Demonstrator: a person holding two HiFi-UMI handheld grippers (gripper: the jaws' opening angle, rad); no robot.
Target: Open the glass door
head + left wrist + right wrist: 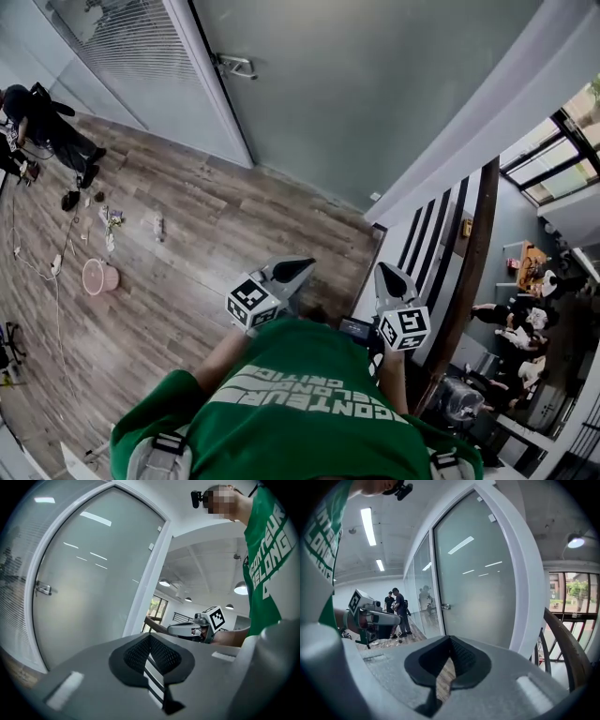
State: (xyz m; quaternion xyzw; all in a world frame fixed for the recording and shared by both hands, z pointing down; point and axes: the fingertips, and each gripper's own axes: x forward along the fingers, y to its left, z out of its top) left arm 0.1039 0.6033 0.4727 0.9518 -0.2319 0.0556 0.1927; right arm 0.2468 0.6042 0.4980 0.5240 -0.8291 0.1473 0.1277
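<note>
Two claws are held out in front of a person in a green shirt [309, 394], both aimed toward the glass door [375, 94]. Left claw [150, 635]: closed, with the dark pads meeting at the tips and nothing between them. Right claw [450, 638]: closed in the same way, also empty. In the head view the two claws sit side by side above the wooden floor [187, 244], left claw to the left and right claw near the dark handrail [565, 639]. Neither claw touches the door; both are well apart from it. The door is a frosted pane set in a white frame [211, 84] and it stands shut. Its metal handle [234, 66] is mounted on the pane close to that frame; in the left gripper view the handle appears at the far left of the pane, and in the right gripper view it appears just left of centre. A glass panel with blinds [131, 37] adjoins the door. A person in dark clothes [47, 122] stands on the floor beside that panel, near small items scattered on the boards, including a round pink container [98, 277].
</note>
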